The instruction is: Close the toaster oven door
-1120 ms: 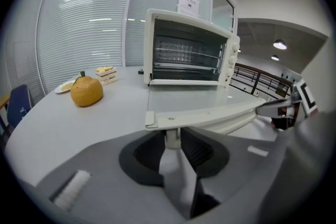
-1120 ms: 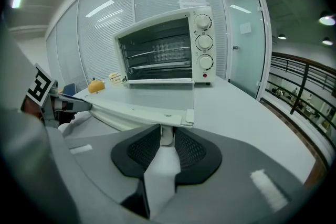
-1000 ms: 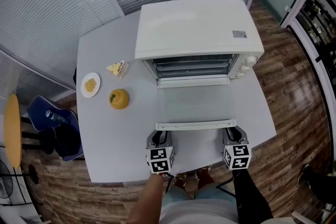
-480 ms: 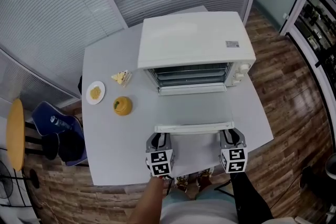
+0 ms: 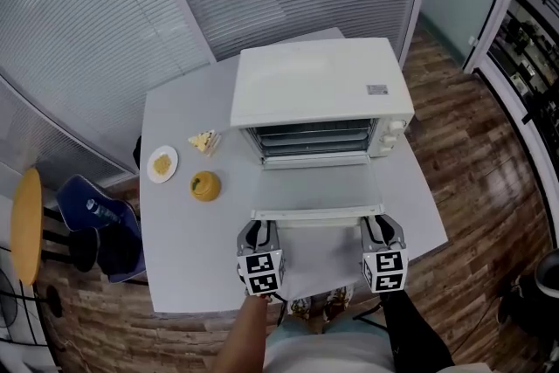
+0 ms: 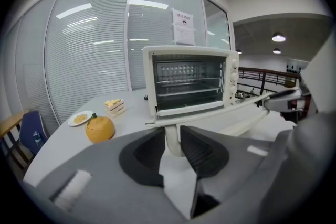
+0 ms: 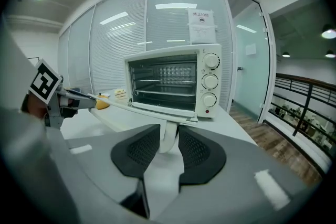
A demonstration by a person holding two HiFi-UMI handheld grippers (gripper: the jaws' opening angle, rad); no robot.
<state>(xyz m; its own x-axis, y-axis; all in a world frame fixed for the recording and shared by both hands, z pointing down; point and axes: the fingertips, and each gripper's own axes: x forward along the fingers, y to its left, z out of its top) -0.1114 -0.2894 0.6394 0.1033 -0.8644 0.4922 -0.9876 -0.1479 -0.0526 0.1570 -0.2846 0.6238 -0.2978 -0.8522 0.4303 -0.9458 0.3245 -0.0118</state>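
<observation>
A white toaster oven (image 5: 319,87) stands on the grey table (image 5: 175,258) with its glass door (image 5: 319,186) folded down towards me. The door's white handle bar (image 5: 317,213) runs along the near edge. My left gripper (image 5: 260,229) holds the handle's left end; in the left gripper view its pads press on the handle post (image 6: 172,139). My right gripper (image 5: 378,224) is at the right end, where the post (image 7: 168,136) sits between its pads. The right gripper's jaws are opening slightly, pads still touching the post. Empty oven racks (image 7: 163,93) show inside.
Left of the oven lie an orange fruit (image 5: 205,186), a small plate (image 5: 162,163) and a cake slice (image 5: 203,141). A blue chair (image 5: 100,218) and a yellow stool (image 5: 26,223) stand beyond the table's left edge. Blinds cover the glass wall behind.
The head camera has drawn back, so the oven and table look smaller. Both grippers stay on the handle ends. The door looks a little shorter front to back.
</observation>
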